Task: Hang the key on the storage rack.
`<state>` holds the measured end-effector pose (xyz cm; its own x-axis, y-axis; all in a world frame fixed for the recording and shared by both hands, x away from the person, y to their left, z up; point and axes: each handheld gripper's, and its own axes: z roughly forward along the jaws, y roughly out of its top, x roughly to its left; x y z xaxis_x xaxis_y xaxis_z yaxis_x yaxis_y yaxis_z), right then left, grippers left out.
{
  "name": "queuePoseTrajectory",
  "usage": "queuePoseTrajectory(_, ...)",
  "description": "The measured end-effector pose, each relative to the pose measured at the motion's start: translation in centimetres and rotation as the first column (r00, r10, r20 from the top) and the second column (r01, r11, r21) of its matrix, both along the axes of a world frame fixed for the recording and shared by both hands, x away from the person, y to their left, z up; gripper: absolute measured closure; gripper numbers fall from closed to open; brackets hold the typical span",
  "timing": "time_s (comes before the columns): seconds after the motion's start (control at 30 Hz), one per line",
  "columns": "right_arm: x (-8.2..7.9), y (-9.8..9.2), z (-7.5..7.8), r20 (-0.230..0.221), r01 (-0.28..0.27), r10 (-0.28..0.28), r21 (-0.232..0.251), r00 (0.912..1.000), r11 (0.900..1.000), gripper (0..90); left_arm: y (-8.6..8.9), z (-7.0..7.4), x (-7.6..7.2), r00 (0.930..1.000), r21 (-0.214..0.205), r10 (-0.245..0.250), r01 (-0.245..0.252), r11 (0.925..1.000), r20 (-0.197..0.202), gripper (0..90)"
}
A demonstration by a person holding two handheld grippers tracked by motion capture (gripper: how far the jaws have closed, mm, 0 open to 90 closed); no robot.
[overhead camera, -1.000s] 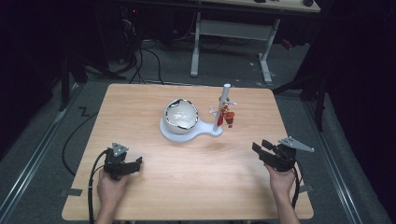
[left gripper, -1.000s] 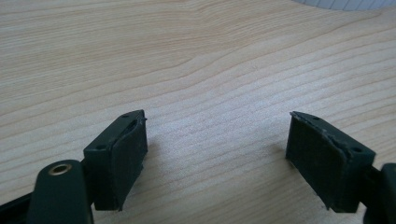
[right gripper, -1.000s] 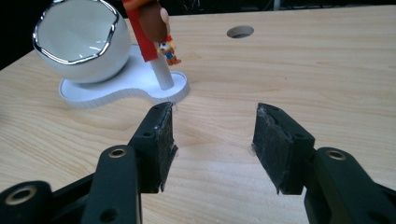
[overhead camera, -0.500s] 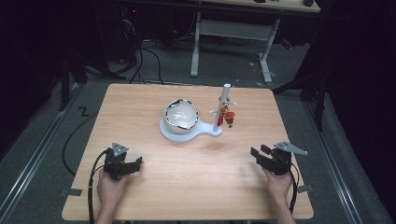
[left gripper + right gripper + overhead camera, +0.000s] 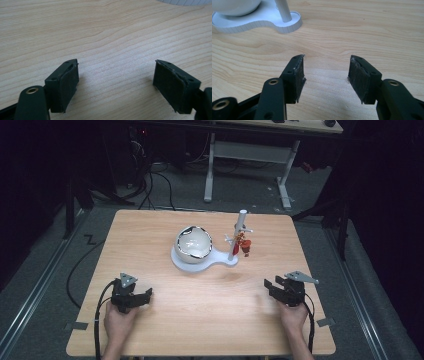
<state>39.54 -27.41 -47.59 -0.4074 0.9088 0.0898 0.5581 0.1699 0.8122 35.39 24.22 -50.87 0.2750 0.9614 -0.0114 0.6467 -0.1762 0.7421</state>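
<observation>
A white bowl point(image 5: 194, 242) sits on a flat white base point(image 5: 218, 263) near the table's middle. A white post point(image 5: 239, 234) rises from the base's right end, with small red pieces point(image 5: 243, 245) hanging on it. The base point(image 5: 265, 22) and post foot point(image 5: 283, 11) lie ahead of the right gripper in its own view. My left gripper point(image 5: 145, 296) rests open near the front left, held by a hand. My right gripper point(image 5: 270, 287) rests open near the front right. Both pairs of jaws, seen in the left gripper point(image 5: 116, 80) and right gripper point(image 5: 326, 75) views, hold nothing.
The wooden table point(image 5: 210, 320) stands on a grey floor. Behind it are a white desk frame point(image 5: 250, 155) and cables point(image 5: 150, 180). A black cable point(image 5: 82, 265) trails off the table's left edge.
The right gripper has shifted slightly left and forward, settling lower on the table. The left gripper has stayed still.
</observation>
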Motion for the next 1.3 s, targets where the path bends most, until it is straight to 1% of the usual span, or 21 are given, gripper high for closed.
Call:
queuePoseTrajectory(0.3,0.6,0.5,-0.9,-0.021,0.002,-0.003,-0.046,0.9998,0.999,46.4,0.0,0.0,0.0,1.0,0.0,0.0,0.0,1.0,0.0,20.9)
queuePoseTrajectory(0.5,0.9,0.7,-1.3,-0.032,0.006,-0.008,-0.066,0.9995,0.9978,46.3,0.0,0.0,0.0,1.0,0.0,0.0,0.0,1.0,0.0,20.9)
queuePoseTrajectory(0.7,1.0,0.8,-1.5,-0.037,0.011,-0.014,-0.075,0.9992,0.9971,46.3,0.0,0.0,0.0,1.0,0.0,0.0,0.0,1.0,0.0,20.9)
queuePoseTrajectory(0.87,1.1,1.1,-1.8,-0.043,0.004,-0.008,-0.102,0.999,0.9948,46.2,0.0,0.0,0.0,1.0,0.0,0.0,0.0,1.0,0.0,20.9)
queuePoseTrajectory(0.93,1.2,1.1,-1.9,-0.044,0.002,-0.007,-0.105,0.999,0.9944,46.0,0.0,0.0,0.0,1.0,0.0,0.0,0.0,1.0,0.0,20.9)
queuePoseTrajectory(1.07,1.3,1.3,-2.2,-0.057,0.002,-0.008,-0.115,0.9983,0.9934,44.9,0.0,0.0,0.0,1.0,0.0,0.0,0.0,1.0,0.0,20.9)
queuePoseTrajectory(1.13,1.4,1.4,-2.5,-0.067,0.002,-0.01,-0.129,0.9977,0.9917,44.3,0.0,0.0,0.0,1.0,0.0,0.0,0.0,1.0,0.0,20.9)
queuePoseTrajectory(1.27,1.4,1.6,-2.6,-0.069,-0.002,-0.008,-0.142,0.9976,0.9898,42.8,0.0,0.0,0.0,1.0,0.0,0.0,0.0,1.0,0.0,20.9)
queuePoseTrajectory(1.3,1.4,1.6,-2.7,-0.066,-0.005,-0.005,-0.153,0.9978,0.9882,40.8,0.0,0.0,0.0,1.0,-0.001,0.0,0.0,1.0,0.0,20.9)
